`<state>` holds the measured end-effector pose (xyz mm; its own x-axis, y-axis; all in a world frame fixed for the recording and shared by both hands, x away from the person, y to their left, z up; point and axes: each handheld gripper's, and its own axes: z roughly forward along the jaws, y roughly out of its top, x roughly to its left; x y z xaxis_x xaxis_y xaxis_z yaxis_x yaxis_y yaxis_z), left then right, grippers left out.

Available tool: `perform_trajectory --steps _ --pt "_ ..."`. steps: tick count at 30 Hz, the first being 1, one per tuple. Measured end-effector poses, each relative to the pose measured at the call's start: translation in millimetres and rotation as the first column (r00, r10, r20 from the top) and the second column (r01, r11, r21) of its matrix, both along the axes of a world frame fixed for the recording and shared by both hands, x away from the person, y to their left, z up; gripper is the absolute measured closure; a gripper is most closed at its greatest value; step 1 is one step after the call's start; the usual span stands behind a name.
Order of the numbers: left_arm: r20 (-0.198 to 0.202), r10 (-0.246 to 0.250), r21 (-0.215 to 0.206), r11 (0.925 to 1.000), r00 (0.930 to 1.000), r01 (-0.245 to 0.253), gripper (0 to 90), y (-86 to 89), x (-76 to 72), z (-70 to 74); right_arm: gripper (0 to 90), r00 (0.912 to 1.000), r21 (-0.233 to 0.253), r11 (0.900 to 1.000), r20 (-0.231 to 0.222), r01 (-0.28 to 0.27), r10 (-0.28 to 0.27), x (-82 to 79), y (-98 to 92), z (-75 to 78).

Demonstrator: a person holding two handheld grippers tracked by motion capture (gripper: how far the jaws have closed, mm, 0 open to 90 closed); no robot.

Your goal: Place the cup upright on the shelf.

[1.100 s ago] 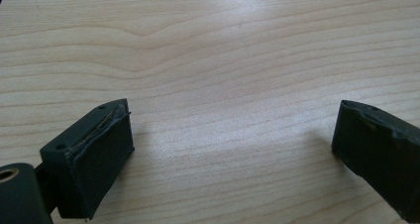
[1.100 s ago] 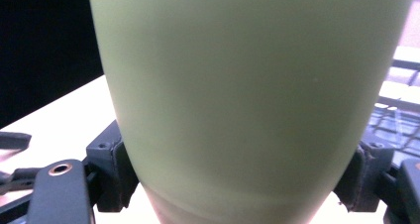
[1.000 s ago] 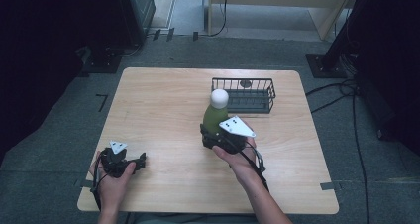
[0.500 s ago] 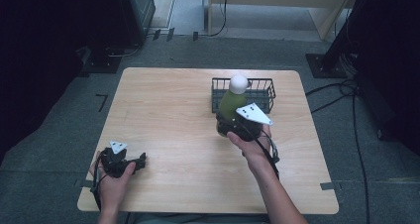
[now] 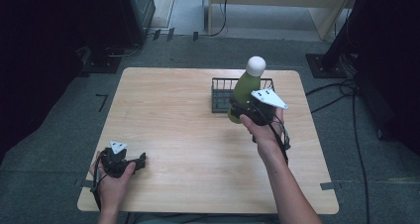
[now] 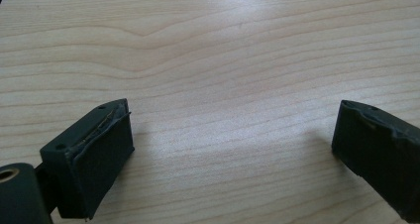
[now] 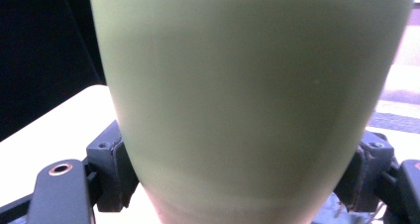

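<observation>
Left hand-held gripper (image 6: 233, 149), jaws spread wide, over bare light-wood table (image 6: 223, 60).

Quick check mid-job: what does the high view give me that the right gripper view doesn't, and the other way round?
High view: the bottle's white cap, the black wire basket behind it, the whole table, and the left tool resting near the front left corner. Right gripper view: both black jaws pressed against the bottle's sides, close up. Both: the green bottle held in the right tool.

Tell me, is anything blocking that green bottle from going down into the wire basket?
Nothing visible does. The right gripper holds the green bottle above the wire basket, whose open top looks empty.
</observation>
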<state>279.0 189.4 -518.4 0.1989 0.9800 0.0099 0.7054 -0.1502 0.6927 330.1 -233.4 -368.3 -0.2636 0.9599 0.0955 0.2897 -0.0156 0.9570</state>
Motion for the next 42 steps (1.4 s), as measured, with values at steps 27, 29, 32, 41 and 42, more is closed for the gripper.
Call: perform_trajectory --steps 27,29,32,41,42 --pt "-0.001 0.000 0.000 1.0000 1.0000 0.000 2.9 0.0 0.0 0.0 20.3 0.9899 -0.050 0.989 0.026 0.141 -0.140 66.4 -15.8 19.9" --pt "-0.001 0.000 0.000 1.0000 1.0000 0.000 2.9 0.0 0.0 0.0 20.3 0.9895 -0.061 0.988 0.030 0.143 -0.142 71.8 -15.9 20.3" --pt "-0.001 0.000 -0.001 1.0000 1.0000 0.000 2.9 0.0 0.0 0.0 20.3 0.9880 -0.059 0.986 0.023 0.154 -0.153 79.4 -16.3 19.8" --pt "-0.001 0.000 -0.001 1.0000 1.0000 0.000 2.9 0.0 0.0 0.0 20.3 0.9854 -0.060 0.984 0.010 0.170 -0.170 96.6 -19.4 17.6" --pt "-0.001 0.000 0.000 1.0000 1.0000 0.000 2.9 0.0 0.0 0.0 20.3 0.9850 -0.061 0.983 0.008 0.172 -0.172 99.6 -19.4 17.2"
